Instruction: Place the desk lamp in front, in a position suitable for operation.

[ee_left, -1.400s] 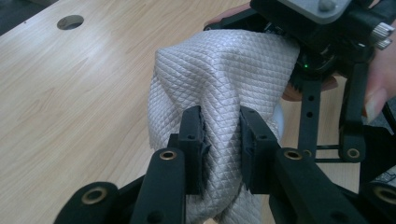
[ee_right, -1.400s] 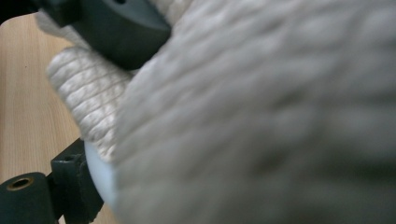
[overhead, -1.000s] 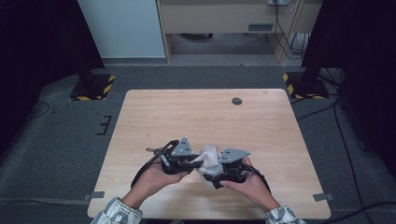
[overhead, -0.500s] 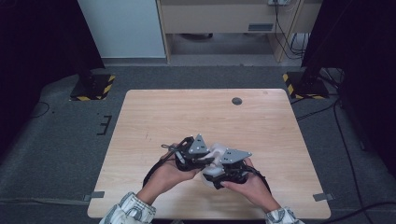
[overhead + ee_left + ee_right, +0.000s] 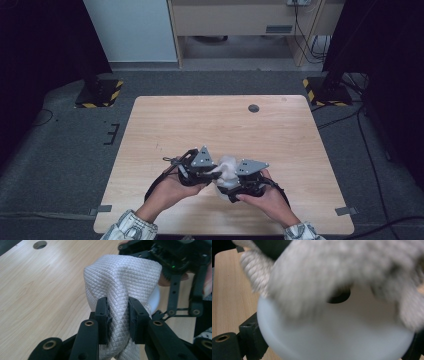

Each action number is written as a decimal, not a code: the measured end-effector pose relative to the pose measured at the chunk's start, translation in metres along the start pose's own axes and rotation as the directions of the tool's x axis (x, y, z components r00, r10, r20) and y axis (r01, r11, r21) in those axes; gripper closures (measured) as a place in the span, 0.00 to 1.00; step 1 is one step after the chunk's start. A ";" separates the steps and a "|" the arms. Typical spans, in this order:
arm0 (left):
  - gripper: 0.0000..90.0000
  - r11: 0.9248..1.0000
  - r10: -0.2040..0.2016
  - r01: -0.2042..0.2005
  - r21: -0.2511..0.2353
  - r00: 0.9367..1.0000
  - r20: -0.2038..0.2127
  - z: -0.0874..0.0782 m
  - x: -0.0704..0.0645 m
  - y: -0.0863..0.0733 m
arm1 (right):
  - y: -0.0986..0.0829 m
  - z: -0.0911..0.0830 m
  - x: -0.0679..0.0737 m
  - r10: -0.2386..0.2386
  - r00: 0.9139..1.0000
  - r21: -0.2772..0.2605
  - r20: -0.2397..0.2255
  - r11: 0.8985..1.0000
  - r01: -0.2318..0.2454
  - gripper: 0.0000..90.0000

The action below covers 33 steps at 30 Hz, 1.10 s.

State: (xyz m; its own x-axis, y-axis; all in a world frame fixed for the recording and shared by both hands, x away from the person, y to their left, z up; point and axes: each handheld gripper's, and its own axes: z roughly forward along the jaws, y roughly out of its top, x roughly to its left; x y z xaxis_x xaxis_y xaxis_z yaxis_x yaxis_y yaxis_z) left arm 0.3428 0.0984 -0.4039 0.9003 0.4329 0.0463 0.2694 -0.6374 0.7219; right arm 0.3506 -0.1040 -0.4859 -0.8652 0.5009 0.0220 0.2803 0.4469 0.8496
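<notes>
Change since earlier frames: left gripper (image 5: 212,172) has shifted toward the right gripper (image 5: 231,187); the two now sit closer together over the near middle of the table (image 5: 210,125), with the cloth (image 5: 227,167) bunched between them.
Cloth: pale grey, quilted in a small diamond pattern; in the left gripper view (image 5: 122,282) it rises in a rounded fold above the jaws and hangs down between them.
Left gripper: jaws closed on a pinch of the cloth, one black pad (image 5: 103,315) pressing each side of the fold, seen in the left gripper view (image 5: 117,320).
White dish: round, smooth and milky white; in the right gripper view (image 5: 332,335) it lies low across the frame, with the cloth (image 5: 332,272) draped over its upper part, blurred. A sliver of it (image 5: 155,298) shows behind the cloth in the left gripper view.
Right gripper: black jaws stand at either edge of the dish in the right gripper view, clamped on the dish rim; one finger (image 5: 249,337) touches its left side.
Dark spot: a black round mark (image 5: 340,296) just under the cloth edge on the dish; what it is cannot be told.
Hands: left hand (image 5: 170,187) and right hand (image 5: 267,197) each grasp a gripper; patterned sleeves enter from the near edge.
Table: light wood, with a round hole (image 5: 254,108) near the far edge, well apart from the grippers.
</notes>
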 end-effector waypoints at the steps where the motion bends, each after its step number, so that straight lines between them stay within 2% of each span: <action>1: 0.80 1.000 0.006 -0.006 0.000 1.000 0.009 0.002 -0.002 0.002 | 0.000 0.000 0.000 0.000 1.000 0.001 0.000 1.000 0.000 0.09; 5: 0.80 1.000 0.031 -0.031 0.002 1.000 -0.001 0.008 -0.005 0.008 | 0.000 0.000 0.000 -0.002 1.000 0.000 0.001 1.000 0.002 0.09; 9: 0.80 1.000 0.015 -0.014 0.014 0.999 -0.050 0.007 0.006 0.008 | -0.001 0.000 0.000 0.001 1.000 -0.003 0.007 1.000 -0.001 0.09; 12: 0.80 1.000 0.001 0.000 0.020 0.998 -0.056 0.001 0.012 0.002 | -0.001 0.000 0.000 0.002 1.000 -0.002 0.006 1.000 -0.002 0.09; 15: 0.80 1.000 -0.006 0.007 0.022 0.999 -0.044 -0.006 0.011 -0.005 | 0.000 0.000 0.000 0.002 1.000 -0.003 0.005 1.000 -0.002 0.09; 18: 0.80 1.000 -0.010 0.009 0.018 1.000 0.009 -0.012 0.003 -0.011 | 0.000 0.000 0.000 0.002 1.000 -0.001 0.004 1.000 -0.002 0.09; 22: 0.80 1.000 0.019 -0.019 0.004 0.999 0.033 -0.003 -0.006 -0.003 | 0.000 0.000 0.000 -0.002 1.000 -0.002 0.003 1.000 0.003 0.09; 28: 0.80 1.000 0.028 -0.028 -0.004 0.998 0.053 0.018 -0.005 0.017 | -0.001 -0.001 -0.001 -0.003 1.000 -0.003 0.005 1.000 0.003 0.09; 30: 0.80 1.000 0.017 -0.017 -0.011 0.999 0.043 0.023 0.001 0.021 | -0.001 -0.001 -0.001 -0.002 1.000 -0.006 0.004 1.000 0.002 0.09; 33: 0.80 0.999 -0.022 0.022 -0.027 1.000 -0.004 0.028 0.012 0.022 | -0.001 -0.001 -0.001 -0.001 1.000 -0.006 0.005 1.000 0.001 0.09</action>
State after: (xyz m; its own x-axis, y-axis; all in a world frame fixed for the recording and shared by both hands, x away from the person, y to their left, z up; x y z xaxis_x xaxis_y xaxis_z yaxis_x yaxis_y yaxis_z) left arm 0.3691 0.0715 -0.4066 0.8928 0.4492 0.0329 0.2797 -0.6104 0.7410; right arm 0.3503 -0.1056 -0.4864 -0.8637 0.5037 0.0186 0.2768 0.4431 0.8527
